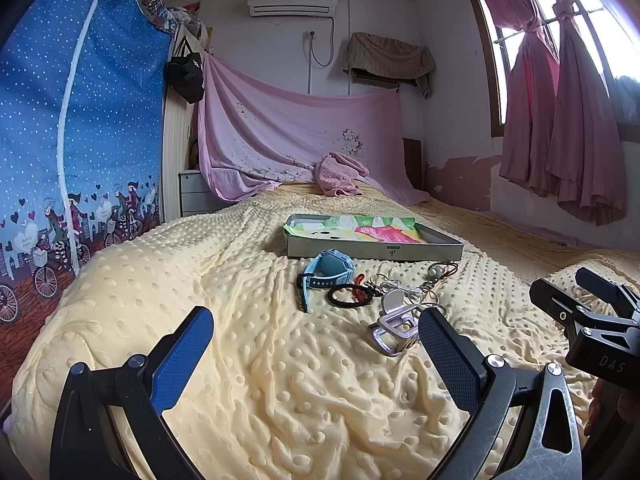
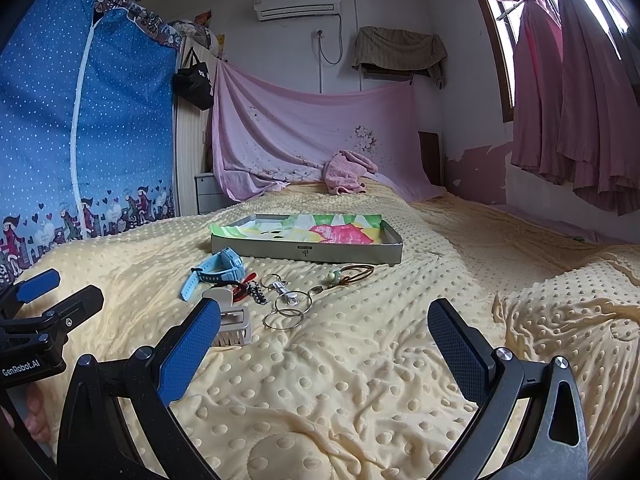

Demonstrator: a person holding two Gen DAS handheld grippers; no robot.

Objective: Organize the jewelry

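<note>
Jewelry lies loose on a yellow dotted blanket: a blue watch, a dark beaded bracelet, metal rings, a cord pendant and a pale hair clip. Behind them stands a shallow grey box lined with colourful paper. My left gripper is open and empty, short of the items. My right gripper is open and empty, near the rings and clip.
A pink towel lies at the bed's far end under a hung pink sheet. A blue fabric wardrobe stands left. Pink curtains and a window are on the right.
</note>
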